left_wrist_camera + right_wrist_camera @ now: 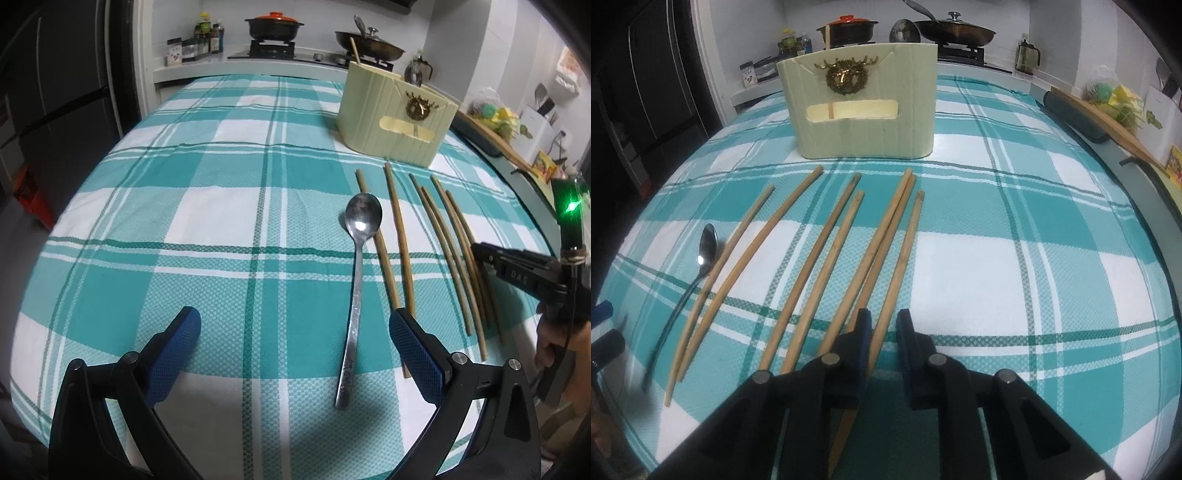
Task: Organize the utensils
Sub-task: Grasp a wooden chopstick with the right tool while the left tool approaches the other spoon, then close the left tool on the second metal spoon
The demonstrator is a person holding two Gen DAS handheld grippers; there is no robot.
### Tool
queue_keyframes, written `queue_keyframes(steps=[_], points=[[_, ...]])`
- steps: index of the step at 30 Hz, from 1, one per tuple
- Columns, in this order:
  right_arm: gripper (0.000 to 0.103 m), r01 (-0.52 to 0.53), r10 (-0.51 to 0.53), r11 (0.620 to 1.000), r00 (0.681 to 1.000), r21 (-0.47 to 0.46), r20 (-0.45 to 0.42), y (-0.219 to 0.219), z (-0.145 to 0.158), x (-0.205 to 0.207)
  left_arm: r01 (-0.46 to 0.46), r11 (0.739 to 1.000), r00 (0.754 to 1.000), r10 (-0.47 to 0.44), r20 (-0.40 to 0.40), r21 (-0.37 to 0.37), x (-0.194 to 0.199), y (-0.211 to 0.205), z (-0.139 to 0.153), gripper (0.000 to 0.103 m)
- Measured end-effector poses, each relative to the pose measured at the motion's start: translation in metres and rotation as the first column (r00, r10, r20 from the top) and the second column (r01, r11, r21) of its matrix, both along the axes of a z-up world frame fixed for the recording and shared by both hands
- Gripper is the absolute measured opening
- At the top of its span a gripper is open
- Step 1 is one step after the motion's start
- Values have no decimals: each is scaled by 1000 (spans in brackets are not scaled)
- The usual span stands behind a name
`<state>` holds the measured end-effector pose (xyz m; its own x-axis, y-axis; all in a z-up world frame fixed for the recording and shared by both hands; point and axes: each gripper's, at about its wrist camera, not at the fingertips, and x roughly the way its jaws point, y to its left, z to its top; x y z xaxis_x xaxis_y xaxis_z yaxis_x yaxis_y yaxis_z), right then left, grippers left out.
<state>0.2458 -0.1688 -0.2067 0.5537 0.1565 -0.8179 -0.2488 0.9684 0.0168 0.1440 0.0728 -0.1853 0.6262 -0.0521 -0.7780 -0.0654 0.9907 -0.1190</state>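
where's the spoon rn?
The spoon lies flat on the checked tablecloth, bowl toward the utensil holder, just left of the chopsticks and ahead of the open left tool.

Both cameras sit low over the checked tablecloth (207,206), facing the far stove. The left view looks from further left, the right nearer the holder (862,99). Both share the chopsticks (827,269) and spoon (356,269).

Dim, bluish indoor light; fisheye-warped edges; glare on spoon (362,218).
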Motion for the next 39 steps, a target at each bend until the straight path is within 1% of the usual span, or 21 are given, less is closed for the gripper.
queue_keyframes(steps=[2, 4, 8, 14, 16, 17, 18, 20, 22, 25, 29, 32, 39], points=[[11, 3, -2, 999, 1000, -35, 10, 2, 0, 2, 3, 1000, 1000, -3, -4, 11, 1, 0, -1, 102], [9, 32, -31, 998, 999, -53, 15, -2, 1, 3, 4, 1000, 1000, -4, -7, 15, 1, 1, -2, 102], [8, 74, -74, 997, 997, -29, 6, -22, 2, -1, 12, 1000, 1000, -12, -16, 20, 2, 2, -4, 102], [8, 121, -122, 993, 993, -13, -9, -51, 3, -13, 75, 996, 997, -73, -34, 43, 10, -7, -8, 102], [10, 128, -128, 992, 992, -4, -22, -56, 3, -16, 103, 994, 994, -101, -44, 47, 15, -10, -10, 102], [14, 124, -124, 992, 992, -2, -24, -58, 3, -17, 113, 992, 993, -110, -49, 55, 17, -11, -11, 102], [23, 124, -124, 992, 992, -3, -24, -59, 4, -19, 118, 991, 992, -115, -53, 63, 20, -12, -12, 102], [32, 134, -134, 991, 991, 2, -19, -63, 4, -23, 129, 988, 991, -125, -57, 82, 24, -13, -12, 101], [32, 143, -143, 990, 990, 12, -15, -65, 3, -26, 136, 985, 990, -130, -59, 102, 29, -15, -12, 101], [32, 145, -145, 989, 989, 3, -1, -65, 2, -29, 155, 980, 987, -148, -69, 123, 39, -18, -14, 101], [34, 141, -141, 990, 990, -9, 11, -63, 2, -31, 203, 968, 977, -191, -91, 150, 54, -28, -20, 101], [35, 139, -138, 990, 990, -12, 15, -63, 2, -31, 212, 957, 975, -195, -102, 197, 64, -33, -25, 97], [36, 136, -136, 991, 990, -6, 24, -64, 1, -33, 221, 966, 973, -209, -98, 134, 85, -36, -27, 91]])
